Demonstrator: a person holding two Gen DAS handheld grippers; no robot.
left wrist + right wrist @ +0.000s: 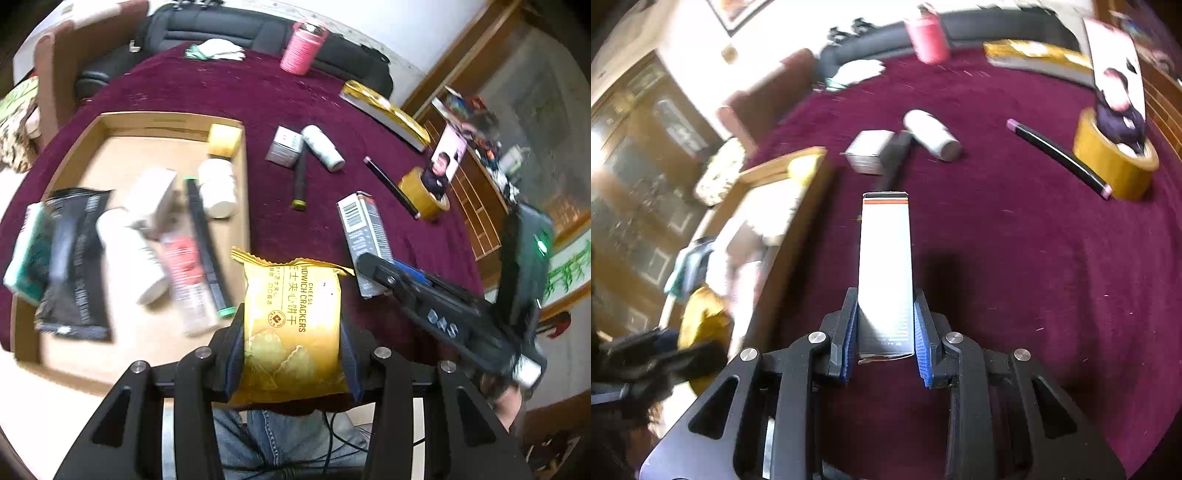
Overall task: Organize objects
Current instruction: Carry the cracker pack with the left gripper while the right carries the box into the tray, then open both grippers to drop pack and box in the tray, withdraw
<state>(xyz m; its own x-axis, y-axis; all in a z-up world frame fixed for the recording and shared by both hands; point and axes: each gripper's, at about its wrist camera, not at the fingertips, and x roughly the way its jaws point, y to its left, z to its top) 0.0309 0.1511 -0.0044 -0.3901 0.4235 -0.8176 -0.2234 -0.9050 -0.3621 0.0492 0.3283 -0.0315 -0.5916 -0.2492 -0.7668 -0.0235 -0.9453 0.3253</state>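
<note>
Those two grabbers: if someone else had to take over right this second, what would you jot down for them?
Left gripper: shut on a yellow cracker bag, beside the cardboard tray.
Right gripper: shut on a tall narrow box, held over the maroon cloth.
Done: tray already holds several bottles, packets and boxes, blurred here.
Left: put both held items in the tray. Then collect the small grey box, white bottle, dark pen with yellow cap, black stick and tape roll from the cloth.
</note>
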